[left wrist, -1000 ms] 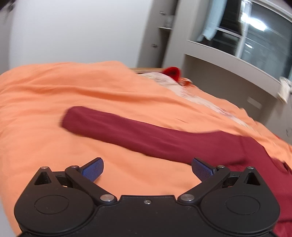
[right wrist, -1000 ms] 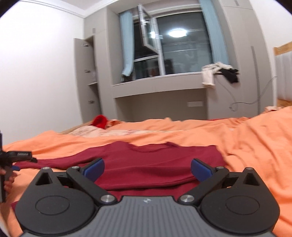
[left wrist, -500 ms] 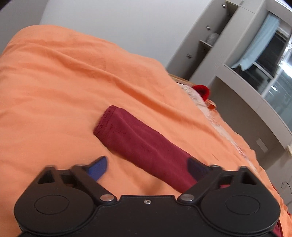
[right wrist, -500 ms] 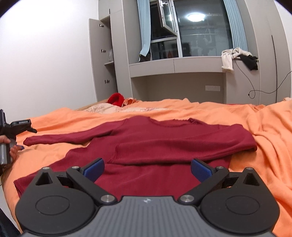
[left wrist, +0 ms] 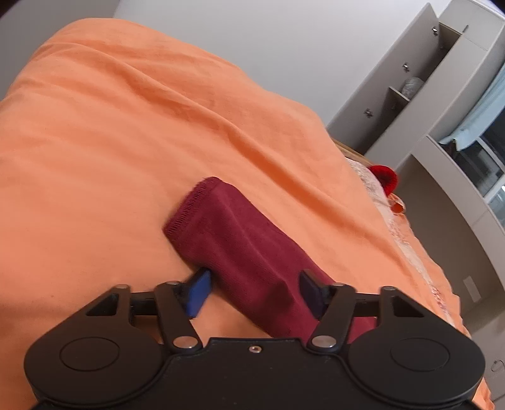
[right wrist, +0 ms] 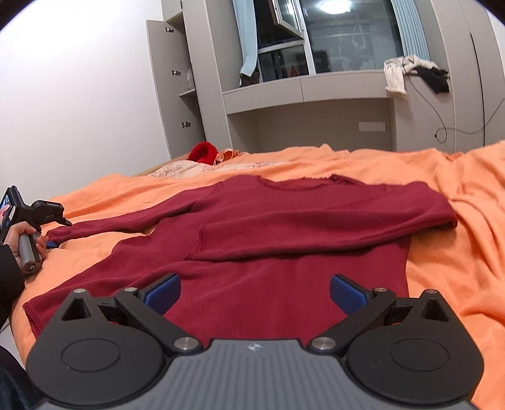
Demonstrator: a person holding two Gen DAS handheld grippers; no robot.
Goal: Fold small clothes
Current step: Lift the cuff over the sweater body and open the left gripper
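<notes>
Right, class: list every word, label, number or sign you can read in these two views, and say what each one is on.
No text here can be read.
White print on the black mount above the left gripper: too small and blurred to read.
Small white mark on the body of the right gripper: an emblem, not letters.

Plain white wall (right wrist: 79, 94) on the left, grey cabinets (right wrist: 176, 88) beside it, dark window (right wrist: 341, 38) with ceiling light (right wrist: 335, 5) reflected, pale blue curtain (right wrist: 247, 34), grey ledge (right wrist: 309, 90) under it.
</notes>
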